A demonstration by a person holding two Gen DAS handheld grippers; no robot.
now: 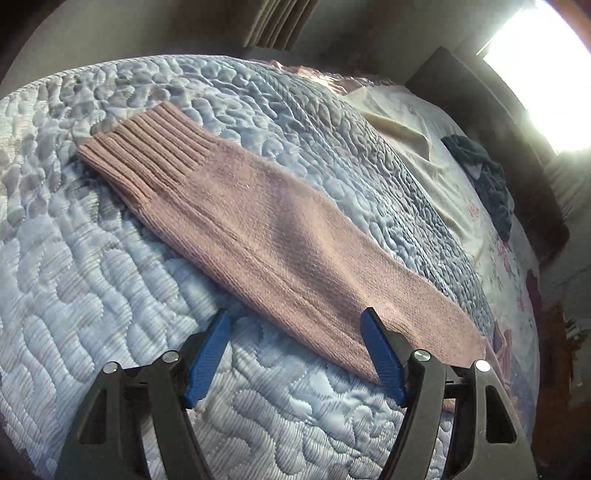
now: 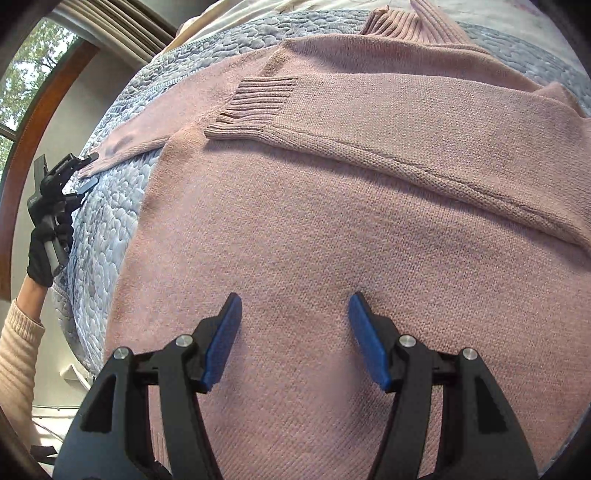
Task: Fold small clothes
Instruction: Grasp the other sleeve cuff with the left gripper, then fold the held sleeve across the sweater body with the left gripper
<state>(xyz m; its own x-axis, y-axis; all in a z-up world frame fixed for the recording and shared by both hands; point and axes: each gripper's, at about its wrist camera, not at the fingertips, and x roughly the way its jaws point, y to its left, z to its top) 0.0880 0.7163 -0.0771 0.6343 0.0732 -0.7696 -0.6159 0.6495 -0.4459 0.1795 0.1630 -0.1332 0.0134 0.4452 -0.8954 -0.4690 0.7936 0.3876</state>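
We see the pink sweater (image 2: 314, 229) spread on the quilted bed (image 1: 92, 277), filling the frame's centre, one sleeve (image 1: 258, 236) stretching toward upper left, with left tongs (image 1: 295, 350) and right tongs (image 2: 295, 332) both wide apart, gripping nothing.

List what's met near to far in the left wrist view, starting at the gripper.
Open left gripper → pink knitted sweater sleeve → light blue quilted bedspread → beige pleated curtain.
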